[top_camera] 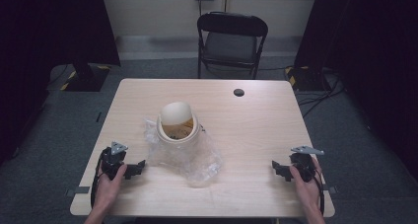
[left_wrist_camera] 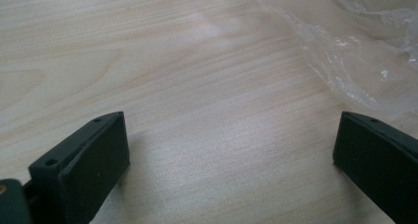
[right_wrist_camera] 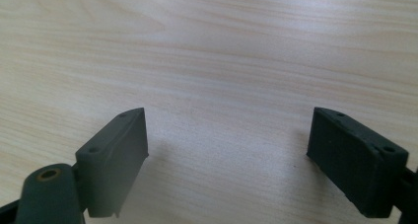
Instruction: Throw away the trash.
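Both your left gripper (top_camera: pixel 135 168) and right gripper (top_camera: pixel 279 168) rest with jaws wide apart, holding nothing. The pot (top_camera: pixel 177 127) sits mid-tabletop (top_camera: pixel 256 130) on a crinkly plastic bag (top_camera: pixel 202 160): probably rigid, breakable; grip its rim.

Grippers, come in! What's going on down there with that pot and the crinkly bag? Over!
Left gripper open, empty, beside the clear plastic bag. Right gripper open, empty, over bare table. Cream pot stands on the bag, untouched. Nothing in the way.

Left gripper (top_camera: pixel 139 167) and right gripper (top_camera: pixel 276 167) rest low, jaws spread wide, facing inward.
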Available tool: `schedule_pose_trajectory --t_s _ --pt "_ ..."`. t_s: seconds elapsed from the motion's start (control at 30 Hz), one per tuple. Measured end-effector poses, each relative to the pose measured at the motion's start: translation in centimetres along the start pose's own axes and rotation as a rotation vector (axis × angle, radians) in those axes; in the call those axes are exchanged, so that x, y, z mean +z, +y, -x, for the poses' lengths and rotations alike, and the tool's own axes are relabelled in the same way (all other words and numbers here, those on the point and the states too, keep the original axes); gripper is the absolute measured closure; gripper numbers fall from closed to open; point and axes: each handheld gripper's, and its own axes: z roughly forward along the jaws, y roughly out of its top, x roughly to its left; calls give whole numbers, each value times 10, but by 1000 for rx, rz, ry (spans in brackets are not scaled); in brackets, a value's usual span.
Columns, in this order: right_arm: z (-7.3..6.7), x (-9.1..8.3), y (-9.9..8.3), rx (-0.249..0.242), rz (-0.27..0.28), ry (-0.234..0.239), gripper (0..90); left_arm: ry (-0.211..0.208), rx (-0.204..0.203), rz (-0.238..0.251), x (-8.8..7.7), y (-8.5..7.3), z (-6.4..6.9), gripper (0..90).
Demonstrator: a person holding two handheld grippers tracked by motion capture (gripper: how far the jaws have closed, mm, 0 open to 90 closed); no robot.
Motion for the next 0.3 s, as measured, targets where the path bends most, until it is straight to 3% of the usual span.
schedule_pose_trajectory --t_s 0.3 --pt "-6 6 -4 -20 33 -46 111 0 0 1 0 0 0 3"
